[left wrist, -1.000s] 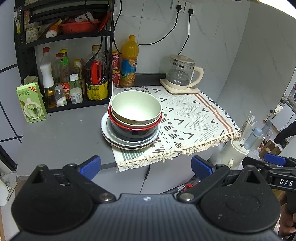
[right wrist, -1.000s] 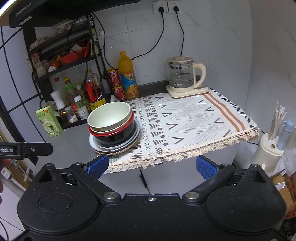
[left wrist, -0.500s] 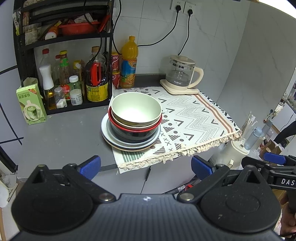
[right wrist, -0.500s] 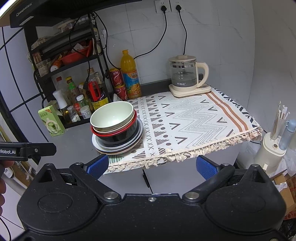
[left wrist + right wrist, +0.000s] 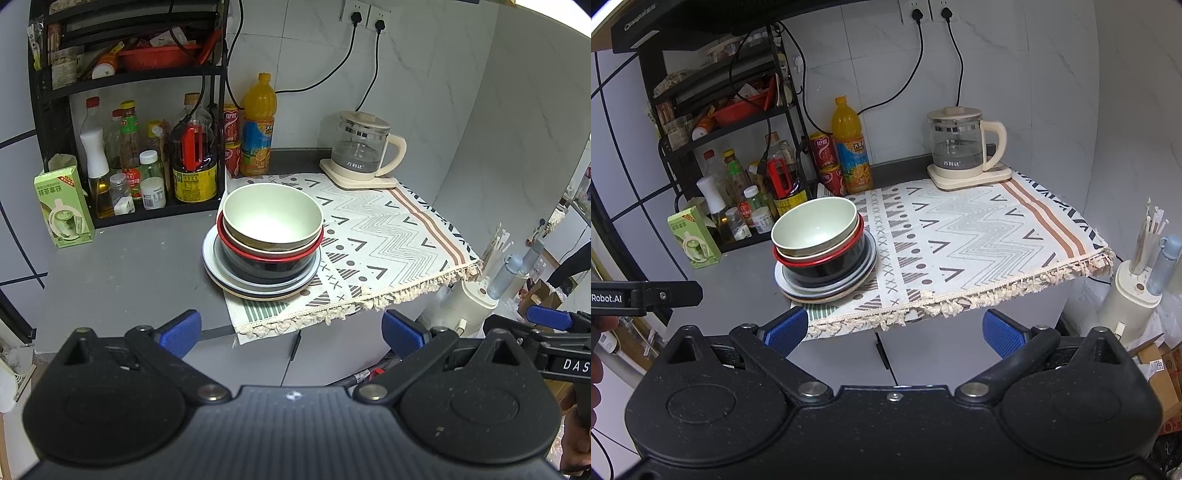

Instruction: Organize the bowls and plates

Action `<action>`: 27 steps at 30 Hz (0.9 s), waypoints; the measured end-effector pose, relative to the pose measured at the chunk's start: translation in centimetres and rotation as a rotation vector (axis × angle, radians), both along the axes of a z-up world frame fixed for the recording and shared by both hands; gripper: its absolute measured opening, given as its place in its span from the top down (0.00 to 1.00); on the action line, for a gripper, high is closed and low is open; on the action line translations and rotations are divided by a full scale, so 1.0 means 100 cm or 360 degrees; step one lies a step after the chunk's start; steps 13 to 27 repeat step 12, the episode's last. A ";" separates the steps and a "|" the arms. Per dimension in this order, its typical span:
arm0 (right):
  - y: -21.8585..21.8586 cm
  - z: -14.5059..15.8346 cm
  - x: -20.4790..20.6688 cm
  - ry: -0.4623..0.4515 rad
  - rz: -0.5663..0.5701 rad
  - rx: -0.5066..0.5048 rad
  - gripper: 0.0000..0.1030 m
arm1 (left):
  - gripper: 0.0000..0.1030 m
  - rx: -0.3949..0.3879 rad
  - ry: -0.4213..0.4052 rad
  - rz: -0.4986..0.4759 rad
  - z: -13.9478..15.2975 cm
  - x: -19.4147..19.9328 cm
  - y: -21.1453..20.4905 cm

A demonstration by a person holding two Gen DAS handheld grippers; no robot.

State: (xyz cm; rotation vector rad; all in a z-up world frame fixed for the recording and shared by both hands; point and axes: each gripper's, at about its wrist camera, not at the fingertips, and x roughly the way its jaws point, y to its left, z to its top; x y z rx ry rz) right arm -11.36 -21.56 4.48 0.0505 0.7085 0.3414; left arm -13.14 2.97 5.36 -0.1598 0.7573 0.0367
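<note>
A stack stands at the left edge of the patterned cloth (image 5: 373, 236): a pale green bowl (image 5: 271, 218) on top, a red-rimmed black bowl (image 5: 269, 264) under it, then grey and beige plates (image 5: 258, 290). The same stack shows in the right wrist view, with the green bowl (image 5: 814, 227) and plates (image 5: 827, 290). My left gripper (image 5: 291, 330) is open and empty, well short of the counter. My right gripper (image 5: 894, 328) is open and empty, also off the counter's front edge.
A black rack of bottles and jars (image 5: 147, 162) stands at the back left, a green carton (image 5: 62, 206) beside it. An orange juice bottle (image 5: 258, 125) and a glass kettle (image 5: 364, 147) stand at the back. A white holder with straws (image 5: 1134, 291) stands right of the counter.
Both grippers have drifted slightly; the stack sits a little lower and nearer in both views. Nothing on the counter has moved.
</note>
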 end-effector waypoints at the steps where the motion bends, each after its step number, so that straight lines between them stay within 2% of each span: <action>1: 0.000 -0.001 0.000 0.0002 0.0000 -0.0006 0.01 | 0.00 -0.0004 0.0002 0.0000 0.000 0.000 0.000; 12: -0.001 -0.013 -0.006 0.0068 -0.0013 -0.0025 0.01 | 0.00 0.0001 0.0056 -0.0031 -0.011 -0.001 -0.004; 27: -0.001 -0.013 -0.006 0.0068 -0.0013 -0.0025 0.01 | 0.00 0.0001 0.0056 -0.0031 -0.011 -0.001 -0.004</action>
